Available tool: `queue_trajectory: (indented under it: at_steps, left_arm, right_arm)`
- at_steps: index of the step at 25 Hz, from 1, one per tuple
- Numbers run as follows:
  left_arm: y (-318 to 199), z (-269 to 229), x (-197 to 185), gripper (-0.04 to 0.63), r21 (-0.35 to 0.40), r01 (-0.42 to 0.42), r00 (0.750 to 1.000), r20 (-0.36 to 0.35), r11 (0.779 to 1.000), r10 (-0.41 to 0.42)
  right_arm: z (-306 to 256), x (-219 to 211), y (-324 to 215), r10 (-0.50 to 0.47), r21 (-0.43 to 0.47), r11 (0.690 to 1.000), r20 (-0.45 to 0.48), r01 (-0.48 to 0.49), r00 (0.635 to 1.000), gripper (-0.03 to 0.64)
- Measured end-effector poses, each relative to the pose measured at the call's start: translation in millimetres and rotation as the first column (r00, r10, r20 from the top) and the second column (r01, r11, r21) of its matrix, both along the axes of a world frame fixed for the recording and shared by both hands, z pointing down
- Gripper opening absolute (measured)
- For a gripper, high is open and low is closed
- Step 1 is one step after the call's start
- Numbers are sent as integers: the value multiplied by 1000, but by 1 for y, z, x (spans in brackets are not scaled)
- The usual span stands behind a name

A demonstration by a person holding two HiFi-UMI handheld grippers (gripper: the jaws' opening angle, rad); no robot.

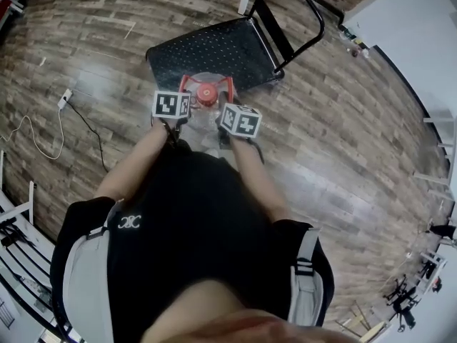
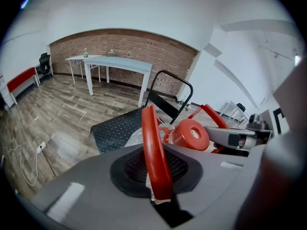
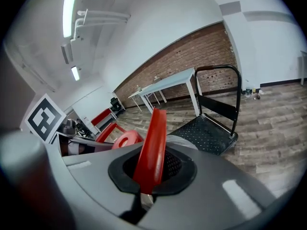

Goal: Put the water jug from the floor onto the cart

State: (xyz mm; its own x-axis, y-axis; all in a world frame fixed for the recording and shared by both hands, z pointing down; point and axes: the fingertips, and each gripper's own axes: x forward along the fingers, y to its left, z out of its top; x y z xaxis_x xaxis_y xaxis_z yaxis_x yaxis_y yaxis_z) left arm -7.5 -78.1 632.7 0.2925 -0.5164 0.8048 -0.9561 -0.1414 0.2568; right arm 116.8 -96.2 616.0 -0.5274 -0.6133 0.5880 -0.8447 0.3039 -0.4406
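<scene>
Fingers (image 2: 81, 186) of left gripper (image 2: 156, 174): pressed onto a red handle loop (image 2: 152, 147) of the water jug (image 1: 207, 93), the loop standing upright in the dark ribbed pads

Fingers (image 3: 220, 186) of right gripper (image 3: 151, 169): clamped likewise on the jug's second red handle loop (image 3: 152, 143), nearly closed around the thin strap

Water jug: clear, rounded body (image 2: 138, 135), round red screw cap (image 2: 191, 134) with a raised centre ring, and red handle loops rising on either side of the cap. Position: at the near edge of the cart (image 1: 214, 52), on the person's side of it, partly overlapping the deck's front corner in the head view; whether its base rests on the wooden floor (image 1: 93, 41) or is off it cannot be told

Cart: flat black platform with a dotted, studded deck, and a black tubular push handle (image 1: 308, 21) at its far end, away from the jug

Marker cubes (image 1: 171, 104): one on each gripper, on the near side of the jug from the cart
</scene>
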Motion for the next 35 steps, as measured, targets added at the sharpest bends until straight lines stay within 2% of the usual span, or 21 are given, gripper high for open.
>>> queue_trajectory:
  at_steps: [6,10,19,29,35]
  left_arm:
    - [-37,11,6,35,-19,28,998,-57,999,-29]
    - [-62,26,7,39,-34,3,998,-70,999,-5]
    - [-122,57,11,52,-151,-30,986,-165,988,5]
    - [-163,95,1,49,-255,-79,987,-158,964,39]
    - [-176,119,-4,48,-306,-79,988,-148,949,35]
  right_arm:
    - [11,4,-41,-2,9,1000,-22,3,1000,15]
    - [27,5,-67,12,-16,1000,-41,-12,999,15]
    - [65,5,-130,-1,-120,993,-101,-11,995,15]
    - [109,-1,-168,1,-257,965,-166,-45,986,15]
    - [132,-4,-182,-38,-321,947,-222,-36,974,15]
